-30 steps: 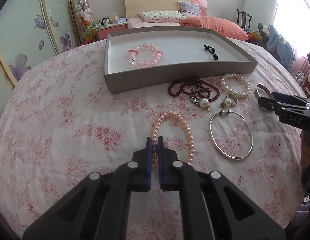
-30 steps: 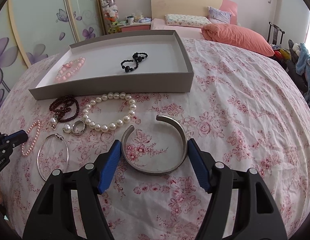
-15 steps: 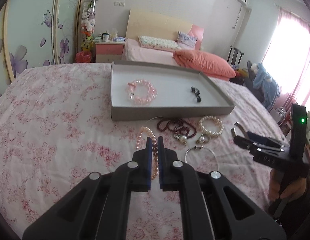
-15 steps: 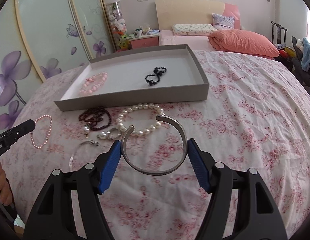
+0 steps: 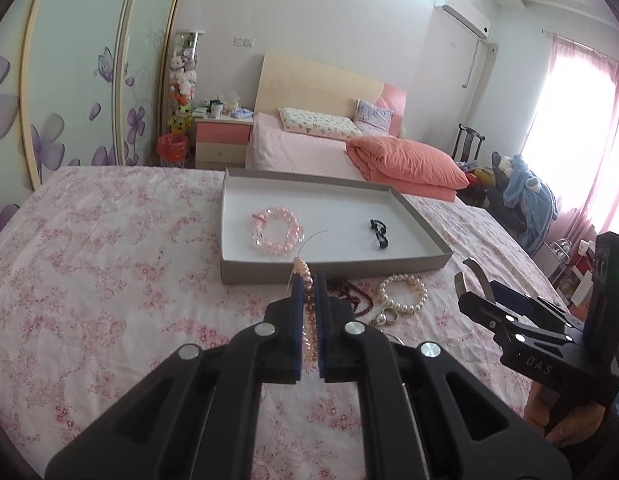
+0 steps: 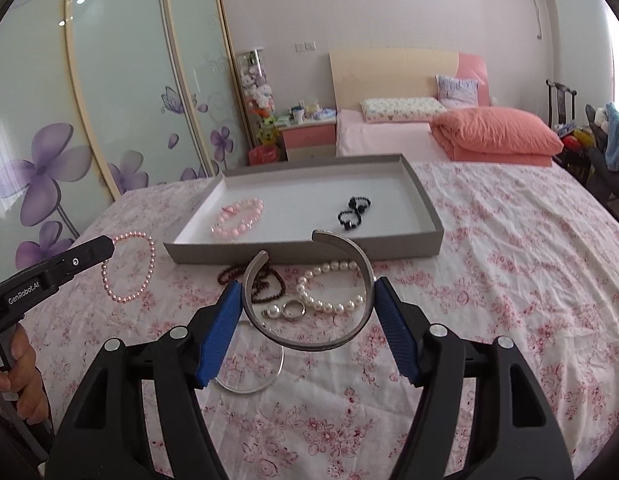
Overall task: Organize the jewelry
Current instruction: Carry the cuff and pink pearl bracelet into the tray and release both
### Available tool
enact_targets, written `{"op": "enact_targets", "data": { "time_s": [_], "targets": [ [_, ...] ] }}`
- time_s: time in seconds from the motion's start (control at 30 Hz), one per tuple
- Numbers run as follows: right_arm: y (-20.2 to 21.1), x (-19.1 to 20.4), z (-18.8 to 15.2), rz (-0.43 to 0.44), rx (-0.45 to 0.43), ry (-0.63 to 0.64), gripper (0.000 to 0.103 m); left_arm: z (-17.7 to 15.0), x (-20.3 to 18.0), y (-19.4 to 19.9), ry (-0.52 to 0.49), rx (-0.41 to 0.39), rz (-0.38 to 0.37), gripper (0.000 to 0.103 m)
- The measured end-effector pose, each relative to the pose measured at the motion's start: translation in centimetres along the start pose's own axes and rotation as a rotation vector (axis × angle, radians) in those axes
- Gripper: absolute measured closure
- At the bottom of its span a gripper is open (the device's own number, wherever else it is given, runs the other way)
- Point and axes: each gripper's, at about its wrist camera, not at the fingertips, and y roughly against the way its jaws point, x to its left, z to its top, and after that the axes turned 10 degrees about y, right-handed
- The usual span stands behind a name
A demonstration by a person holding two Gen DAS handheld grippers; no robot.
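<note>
Bedroom; floral pink bedsheet (image 6: 489, 264) underfoot of everything, wrinkled cotton, rose print.

Left gripper (image 5: 308, 280) pinched nearly closed on pink pearl bracelet (image 6: 129, 266); seen from the right wrist view hanging as a loop off the fingertips, clear of the sheet. Small round beads, glossy, pale pink. Gripper angled downward, tips aimed toward near wall of tray.

Right gripper (image 6: 309, 304) spread wide, blue ribbed pads (image 6: 219, 334) pressing both outer sides of silver cuff (image 6: 309, 340). Open C-shaped band, flat brushed metal, gap facing away toward tray. Lifted off the sheet, tilted downward too. Bare hand (image 6: 17, 376) visible at lower left of right wrist view, wrapped round the left gripper's handle.

Just beyond the cuff, loose on the sheet: white pearl bracelet (image 6: 329, 288), larger round beads; dark red bead string (image 6: 261, 284), bunched up; silver ring (image 6: 293, 310) beside one single pearl piece; thin silver bangle (image 6: 249, 384), plain wire hoop, partly under the right gripper.

Farther out, grey cardboard tray (image 6: 309, 250), shallow, rectangular, white inside. Contents: chunky pink bead bracelet (image 6: 239, 218) on left half, small bow on it; black bead bracelet (image 6: 353, 212) on right half, twisted into a figure eight. Well apart from each other.

Behind: bed with orange quilt (image 6: 497, 136), wardrobe doors with purple flowers (image 6: 45, 176).
</note>
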Motion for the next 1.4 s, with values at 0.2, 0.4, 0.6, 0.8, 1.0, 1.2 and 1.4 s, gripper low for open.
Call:
{"op": "enact_targets", "data": {
  "time_s": [0.2, 0.4, 0.6, 0.8, 1.0, 1.2, 1.4],
  "targets": [
    [1.5, 0.7, 0.9, -0.074, -0.109, 0.056, 0.036, 0.5, -1.4, 1.0, -0.043, -0.082, 0.072, 0.096],
    [2.4, 0.7, 1.6, -0.142, -0.183, 0.09, 0.036, 1.0, -3.0, 1.0, -0.101, -0.141, 0.143, 0.096],
    [2.4, 0.2, 2.3, -0.184, -0.233, 0.091, 0.036, 1.4, -4.2, 0.6, -0.128, -0.176, 0.185, 0.096],
    [2.1, -0.6, 3.5, -0.212, -0.271, 0.081, 0.035, 2.3, -5.1, 0.0, -0.136, -0.199, 0.203, 0.096],
    [1.8, -1.1, 4.3, -0.24, -0.304, 0.081, 0.035, 3.2, -6.0, -1.1, -0.138, -0.21, 0.211, 0.096],
    [1.3, -1.8, 5.3, -0.262, -0.33, 0.077, 0.035, 4.2, -6.6, -2.3, -0.133, -0.222, 0.208, 0.096],
    [0.2, -2.4, 6.4, -0.266, -0.338, 0.072, 0.035, 5.4, -6.8, -3.9, -0.133, -0.228, 0.205, 0.096]
  ]
}}
